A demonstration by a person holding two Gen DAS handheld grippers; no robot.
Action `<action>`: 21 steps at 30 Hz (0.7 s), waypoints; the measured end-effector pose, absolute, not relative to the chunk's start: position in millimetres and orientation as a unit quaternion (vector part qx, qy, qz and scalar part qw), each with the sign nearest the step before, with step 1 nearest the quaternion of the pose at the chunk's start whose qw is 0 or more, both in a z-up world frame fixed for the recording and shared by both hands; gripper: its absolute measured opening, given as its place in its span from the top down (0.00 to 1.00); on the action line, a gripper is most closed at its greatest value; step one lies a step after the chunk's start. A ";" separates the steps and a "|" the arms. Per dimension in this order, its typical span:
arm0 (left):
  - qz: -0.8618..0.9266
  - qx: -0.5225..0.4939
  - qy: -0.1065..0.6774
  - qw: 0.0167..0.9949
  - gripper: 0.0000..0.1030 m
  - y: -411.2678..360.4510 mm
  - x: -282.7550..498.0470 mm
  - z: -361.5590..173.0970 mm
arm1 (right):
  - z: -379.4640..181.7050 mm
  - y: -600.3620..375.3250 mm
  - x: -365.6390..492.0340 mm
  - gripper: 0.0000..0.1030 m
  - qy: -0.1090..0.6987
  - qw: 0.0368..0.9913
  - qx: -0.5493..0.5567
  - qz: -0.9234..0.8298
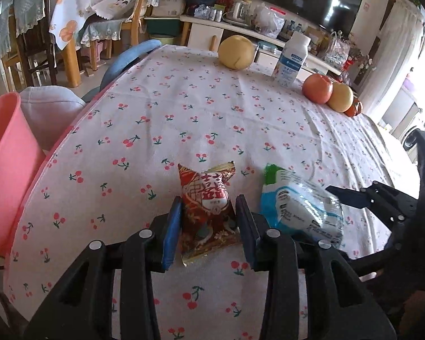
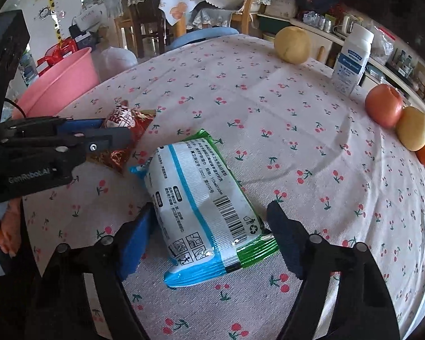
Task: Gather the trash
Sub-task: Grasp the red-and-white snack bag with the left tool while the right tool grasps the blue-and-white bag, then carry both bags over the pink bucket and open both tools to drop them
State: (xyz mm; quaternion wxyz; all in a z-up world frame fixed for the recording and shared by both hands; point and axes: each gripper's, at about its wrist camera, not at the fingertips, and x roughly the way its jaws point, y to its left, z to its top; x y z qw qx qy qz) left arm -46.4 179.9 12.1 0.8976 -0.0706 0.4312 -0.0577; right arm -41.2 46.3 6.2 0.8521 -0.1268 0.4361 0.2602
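Observation:
A red snack packet (image 1: 205,212) lies on the cherry-print tablecloth (image 1: 212,113), between the fingers of my left gripper (image 1: 208,212); the jaws touch its sides and look closed on it. The packet shows in the right wrist view (image 2: 124,130) too, held by the left gripper (image 2: 119,133). A blue, white and green wipes packet (image 2: 204,206) lies flat between the spread fingers of my right gripper (image 2: 209,215), which is open, with gaps on both sides. The wipes packet (image 1: 300,206) also shows in the left wrist view, beside the right gripper's finger (image 1: 345,195).
A pink bin (image 1: 5,164) stands off the table's left edge, also in the right wrist view (image 2: 59,82). At the far side stand a yellow pear (image 1: 236,52), a white bottle (image 1: 291,59), a red apple (image 1: 317,87) and a yellow apple (image 1: 340,96). Chairs and shelves lie behind.

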 end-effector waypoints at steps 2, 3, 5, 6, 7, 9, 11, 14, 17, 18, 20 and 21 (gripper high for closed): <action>-0.053 -0.065 0.433 0.897 0.56 179.2 -44.3 10.0 | 7.9 47.4 -43.9 0.38 0.434 0.853 -0.126 0.260; -0.049 -0.062 0.433 0.898 0.53 179.0 -43.5 8.9 | 8.0 48.0 -44.2 0.39 0.435 0.854 -0.126 0.258; -0.047 -0.057 0.427 0.901 0.53 178.6 -43.5 8.5 | 7.8 47.2 -44.9 0.40 0.433 0.855 -0.123 0.258; -0.046 -0.056 0.425 0.902 0.53 178.6 -43.3 8.2 | 8.0 46.5 -44.8 0.43 0.433 0.856 -0.119 0.257; -0.046 -0.055 0.423 0.903 0.54 178.5 -43.6 7.8 | 8.2 45.9 -45.1 0.44 0.433 0.857 -0.116 0.255; -0.045 -0.049 0.420 0.905 0.60 178.8 -44.0 7.4 | 8.4 44.5 -45.5 0.49 0.433 0.859 -0.107 0.253; -0.047 -0.053 0.419 0.905 0.63 182.6 -43.2 7.3 | 8.8 43.5 -46.4 0.53 0.432 0.861 -0.103 0.250; -0.052 -0.062 0.418 0.905 0.66 187.7 -42.5 7.4 | 8.9 41.8 -48.3 0.56 0.430 0.864 -0.093 0.245; -0.057 -0.063 0.418 0.904 0.67 189.2 -41.9 7.1 | 9.4 40.5 -50.1 0.58 0.428 0.868 -0.087 0.237; -0.058 -0.063 0.418 0.904 0.67 189.4 -42.1 7.4 | 10.2 40.3 -51.2 0.59 0.426 0.870 -0.085 0.233; -0.060 -0.065 0.416 0.905 0.68 191.8 -42.7 9.4 | 12.6 40.0 -53.3 0.60 0.423 0.874 -0.081 0.227; -0.061 -0.068 0.412 0.907 0.68 193.7 -43.2 11.7 | 13.4 39.9 -54.0 0.61 0.422 0.875 -0.079 0.224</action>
